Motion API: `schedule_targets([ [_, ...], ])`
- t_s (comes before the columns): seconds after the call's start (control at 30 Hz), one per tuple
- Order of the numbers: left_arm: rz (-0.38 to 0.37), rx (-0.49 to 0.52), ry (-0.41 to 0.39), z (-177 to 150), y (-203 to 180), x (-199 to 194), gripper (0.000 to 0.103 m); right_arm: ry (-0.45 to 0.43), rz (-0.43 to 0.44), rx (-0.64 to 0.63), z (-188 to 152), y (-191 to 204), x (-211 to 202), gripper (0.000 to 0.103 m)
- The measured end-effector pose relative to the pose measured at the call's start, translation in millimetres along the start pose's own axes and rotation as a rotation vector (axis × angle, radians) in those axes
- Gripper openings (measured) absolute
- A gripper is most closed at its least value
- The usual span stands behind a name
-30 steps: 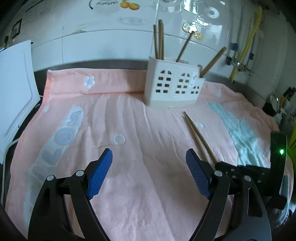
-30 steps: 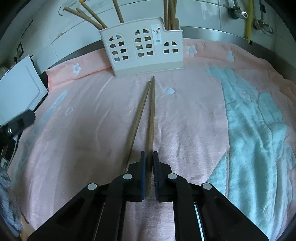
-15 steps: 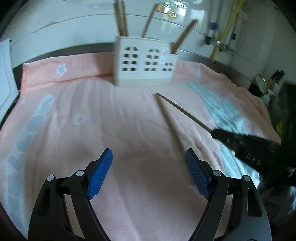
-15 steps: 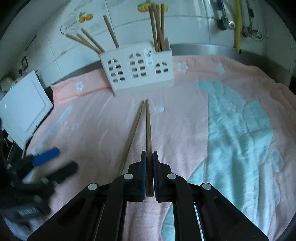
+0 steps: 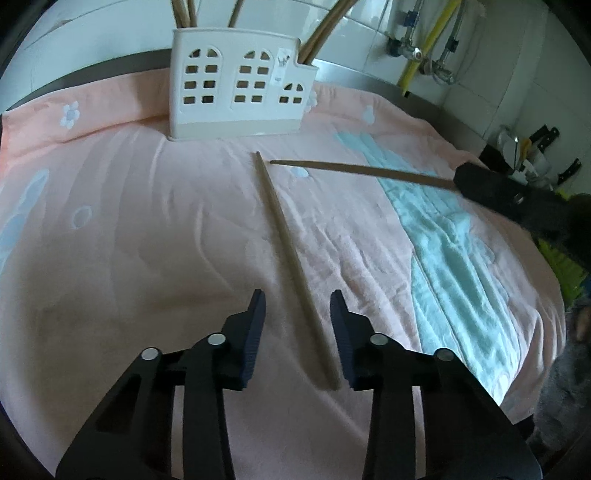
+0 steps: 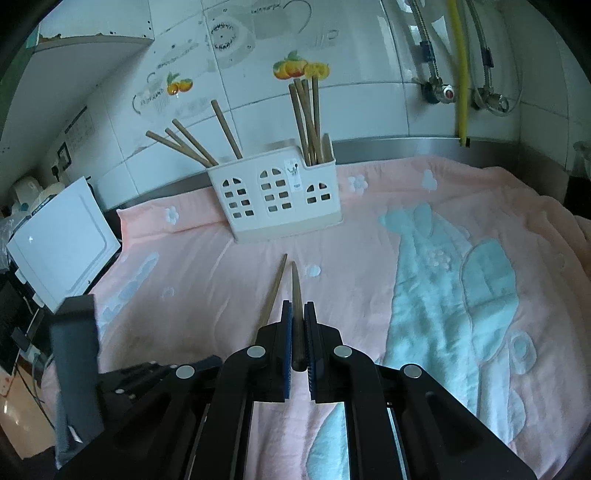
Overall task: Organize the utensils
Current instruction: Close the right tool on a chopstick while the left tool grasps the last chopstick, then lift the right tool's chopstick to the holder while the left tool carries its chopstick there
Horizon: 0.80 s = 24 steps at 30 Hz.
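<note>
Nearest the left wrist camera, the left tongs (image 5: 297,332) low over the pink towel (image 5: 155,229), jaws just closing in but not yet pressing — a chopstick on the towel (image 5: 291,258) lying between them, its near end beside the right-hand pad, untouched. Beyond the pads, that chopstick running up toward the holder. To the right and higher, a second chopstick (image 5: 362,171) lifted clear of the cloth, its butt end vanishing into the dark, blurred right tongs (image 5: 491,188). Farther back, at the towel's far edge, the white utensil holder (image 5: 236,96) with arched cut-out windows, upright, several chopsticks (image 5: 321,33) standing in it. Behind, tiled wall and a yellow pipe (image 5: 424,55).

From the right wrist camera, right tongs (image 6: 298,339) clenched on the raised chopstick (image 6: 296,295), tip aimed at the holder (image 6: 277,199). Just left, the other stick (image 6: 273,291) flat on the towel (image 6: 369,266). Lower left, the left tongs' body (image 6: 77,365), blurred. Farther off — holder against the wall with leaning sticks on its left (image 6: 184,142) and an upright bunch on its right (image 6: 308,118); a white board (image 6: 62,240) at the left bench edge.
</note>
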State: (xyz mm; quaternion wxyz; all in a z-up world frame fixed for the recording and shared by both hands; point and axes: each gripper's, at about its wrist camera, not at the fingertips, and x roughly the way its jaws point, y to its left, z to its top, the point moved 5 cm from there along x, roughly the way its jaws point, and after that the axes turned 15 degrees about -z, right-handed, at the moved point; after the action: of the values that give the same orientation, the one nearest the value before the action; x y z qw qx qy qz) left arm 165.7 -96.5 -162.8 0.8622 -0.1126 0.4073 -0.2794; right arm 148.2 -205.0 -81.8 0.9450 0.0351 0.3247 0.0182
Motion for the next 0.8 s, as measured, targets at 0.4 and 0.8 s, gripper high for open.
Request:
schedule_targets([
  [0.4,0.064,0.030,0.031,2,-2,14,0.018,-0.012,0.003,-0.006,6,-1,-1,0.007],
  [0.8,0.062,-0.010,0.024,8,18,1,0.006,-0.029,-0.005,-0.010,12,-3,-5,0.007],
])
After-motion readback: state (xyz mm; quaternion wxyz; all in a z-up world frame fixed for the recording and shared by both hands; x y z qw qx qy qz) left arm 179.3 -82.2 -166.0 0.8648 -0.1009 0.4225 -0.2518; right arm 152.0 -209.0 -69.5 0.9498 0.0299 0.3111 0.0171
